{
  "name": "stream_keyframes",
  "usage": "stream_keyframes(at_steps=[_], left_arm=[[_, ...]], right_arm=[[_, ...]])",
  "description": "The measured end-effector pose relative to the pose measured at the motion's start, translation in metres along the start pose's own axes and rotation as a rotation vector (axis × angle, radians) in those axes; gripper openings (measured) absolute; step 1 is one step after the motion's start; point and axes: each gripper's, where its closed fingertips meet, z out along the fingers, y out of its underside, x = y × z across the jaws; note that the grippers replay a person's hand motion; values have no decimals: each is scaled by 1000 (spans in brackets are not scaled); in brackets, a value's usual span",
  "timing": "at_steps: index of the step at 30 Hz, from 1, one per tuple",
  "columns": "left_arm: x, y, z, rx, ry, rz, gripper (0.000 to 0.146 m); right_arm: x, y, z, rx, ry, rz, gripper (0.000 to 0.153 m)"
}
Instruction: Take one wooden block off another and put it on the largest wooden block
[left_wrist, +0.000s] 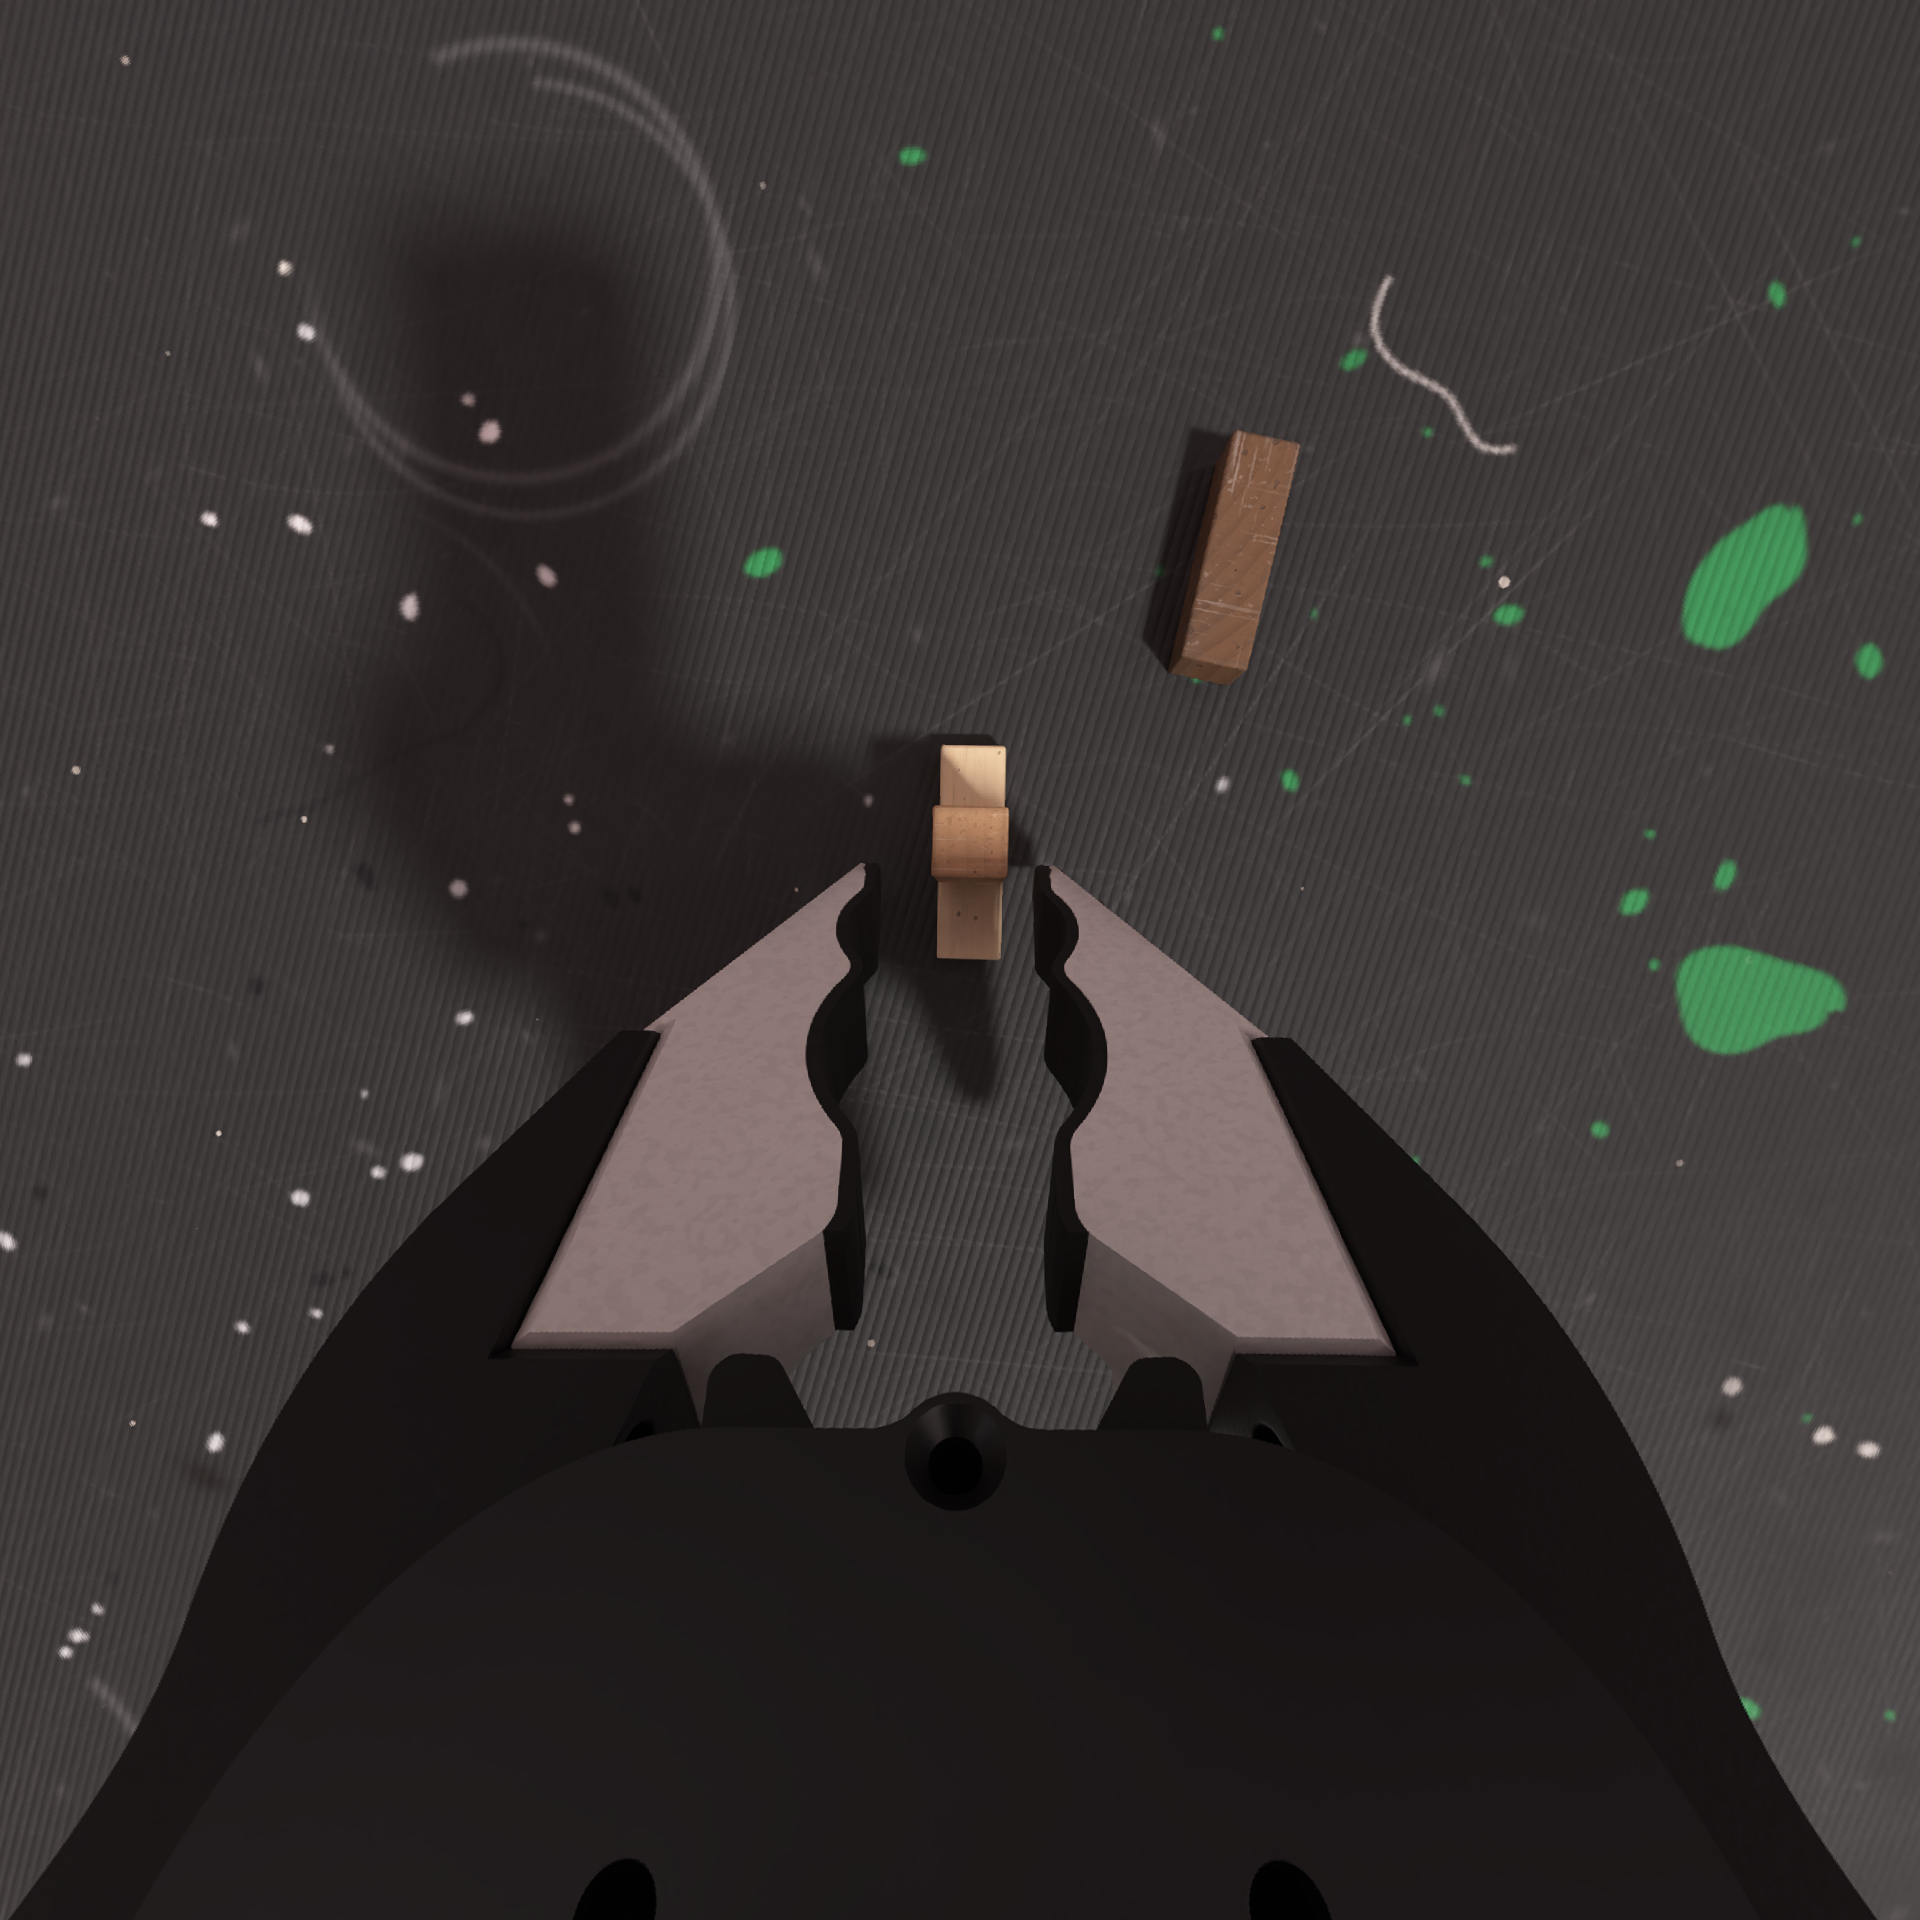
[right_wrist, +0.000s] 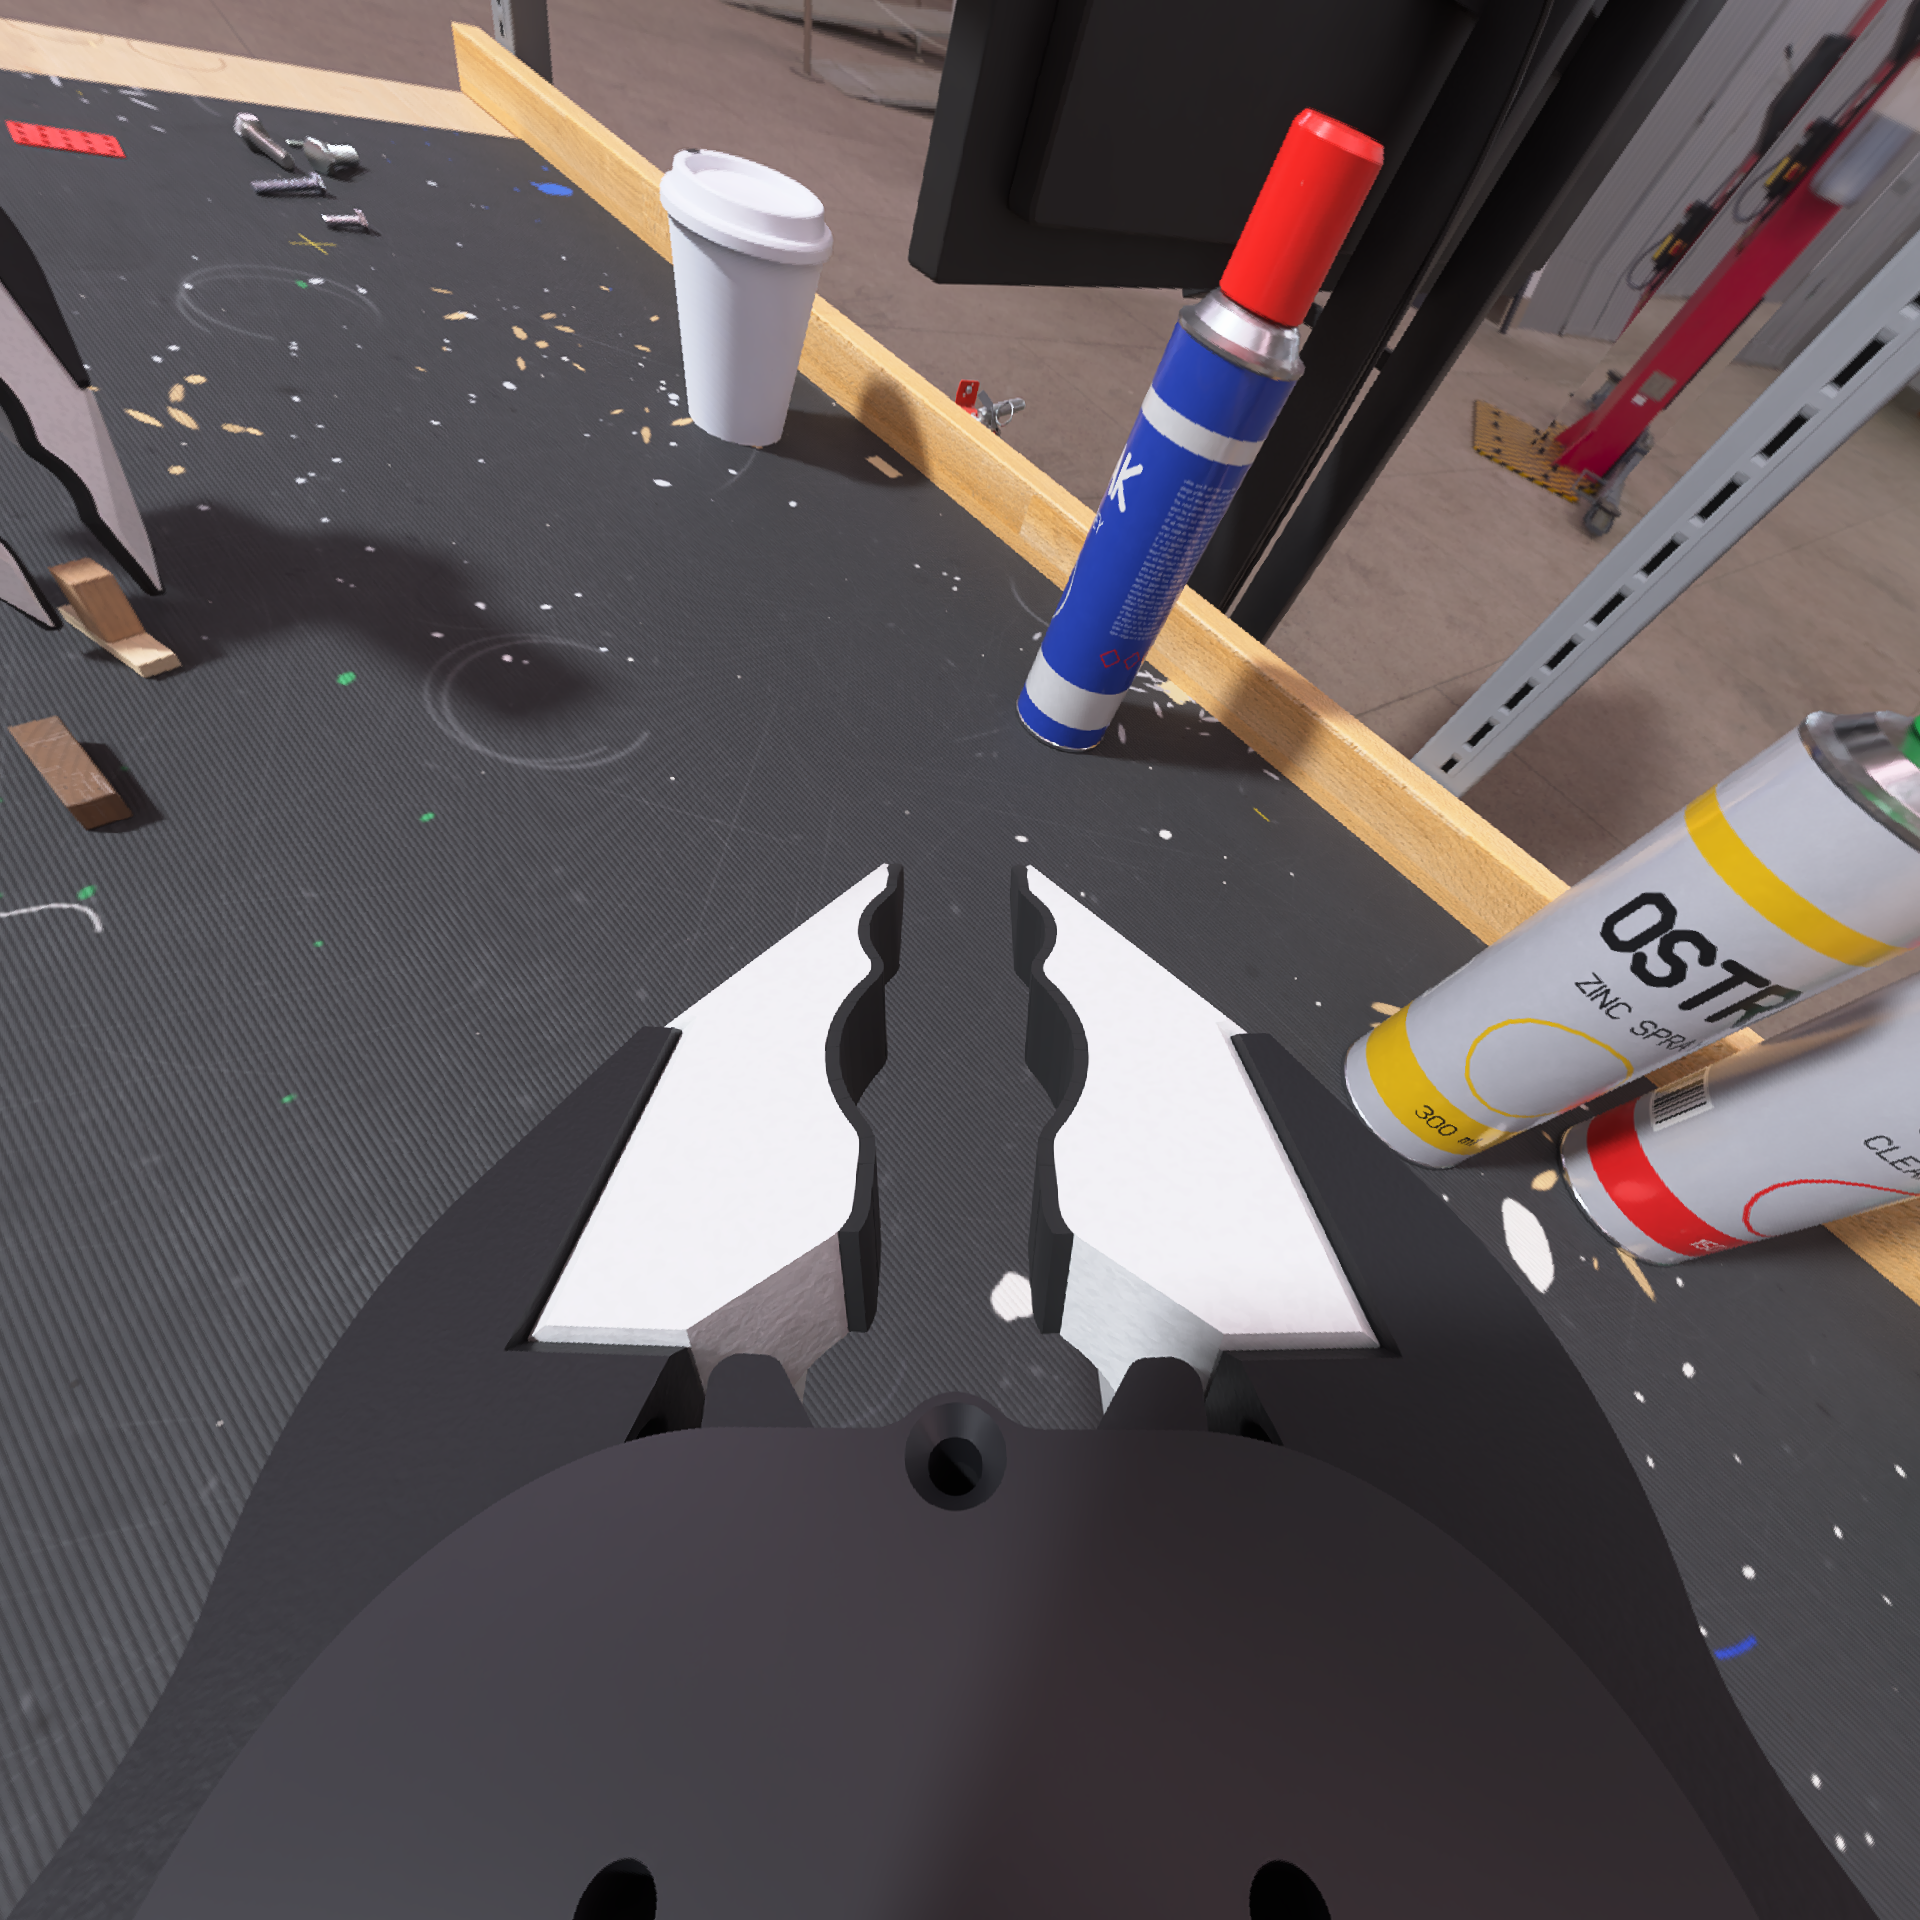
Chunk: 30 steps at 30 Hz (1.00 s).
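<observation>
**Left gripper poised over the stacked blocks**

The left gripper (left_wrist: 956, 883) is seen spread apart and empty, pointed down at the counter (left_wrist: 520, 1039). Just past its tips, at 12 o'clock, a small tan block (left_wrist: 970, 843) lies crosswise on a longer pale block (left_wrist: 968, 925); the pair sits between the lines of the two fingers. The top block is judged to be light, stiff and dry, with flat faces that should hold well under the pads. It is best taken by its two short ends, which overhang the pale block slightly, so that the lower piece is not pinched or dragged along.

At about 1 o'clock, well apart from the stack, the dark brown block (left_wrist: 1231, 556) lies flat; it is taken to be the largest and thus the target. Its top is narrow, so a centred, level release is called for. Open mat lies between stack and target, with only paint spots on it.

The right gripper (right_wrist: 956, 883) is likewise released and holds nothing, over bare mat. From it, the blue can (right_wrist: 1153, 499) stands at 1 o'clock, the cup (right_wrist: 743, 301) at 11 o'clock, and two more cans (right_wrist: 1662, 987) lean at 3 o'clock against the wooden edge rail (right_wrist: 935, 416). All are far from the blocks.
</observation>
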Motion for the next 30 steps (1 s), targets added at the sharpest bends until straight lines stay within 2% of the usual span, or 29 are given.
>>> stream_keyframes(at_steps=[12,21,30], left_arm=[[3,-9,-3,54,1,19,12],[19,-18,3,47,47,56,12],[38,-46,9,89,96,121,12]], right_arm=[[-1,7,4,-27,10,-29,20],[-1,9,2,-34,13,-39,20],[-3,13,5,-48,10,-49,20]])
